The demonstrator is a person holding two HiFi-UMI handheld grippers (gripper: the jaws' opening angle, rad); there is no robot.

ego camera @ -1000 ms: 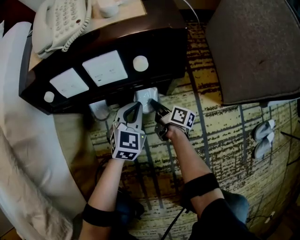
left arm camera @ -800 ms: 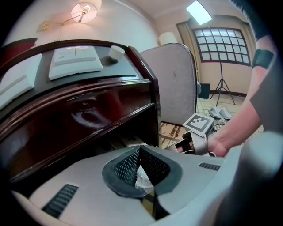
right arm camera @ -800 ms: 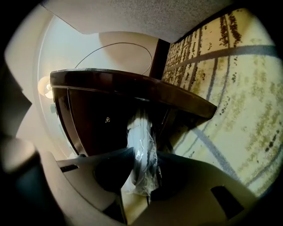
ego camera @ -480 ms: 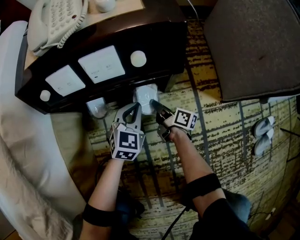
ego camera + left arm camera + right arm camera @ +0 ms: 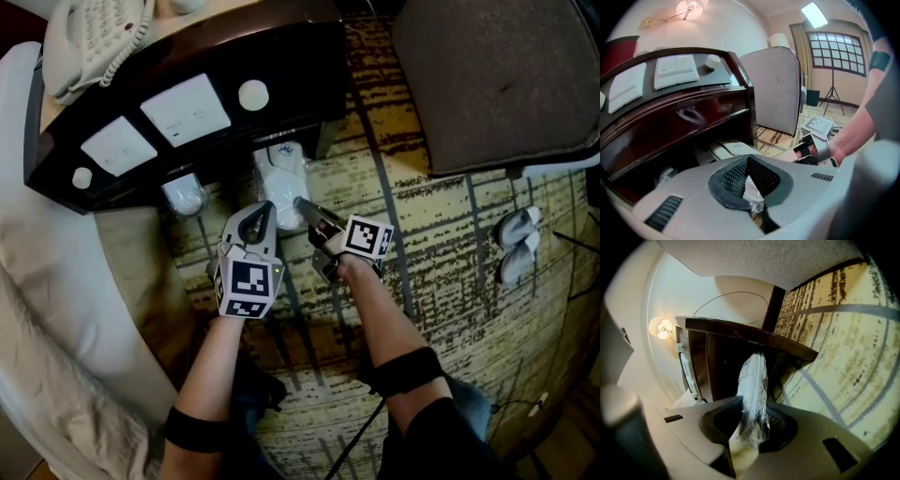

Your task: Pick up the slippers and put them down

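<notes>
A pair of white slippers in clear plastic wrap (image 5: 279,180) lies on the carpet, half out from under the dark wooden nightstand (image 5: 281,56). My left gripper (image 5: 260,214) is shut, and a pinch of the wrap (image 5: 752,196) shows between its pads at the pack's near left corner. The pack's flat top (image 5: 732,148) shows beyond the jaws. My right gripper (image 5: 303,205) is shut on the pack's near right edge. The wrapped slippers (image 5: 754,385) stand edge-on between its pads (image 5: 780,420), a little off the floor.
A second wrapped bundle (image 5: 182,194) sits under the nightstand to the left. Another pair of pale slippers (image 5: 514,246) lies on the patterned carpet at the right. A grey upholstered seat (image 5: 497,75) stands at the back right. White bedding (image 5: 56,309) fills the left, and a phone (image 5: 89,33) sits on the nightstand.
Both grippers have drawn back from the nightstand with the wrapped slippers. More of the pack now shows outside the shelf.
</notes>
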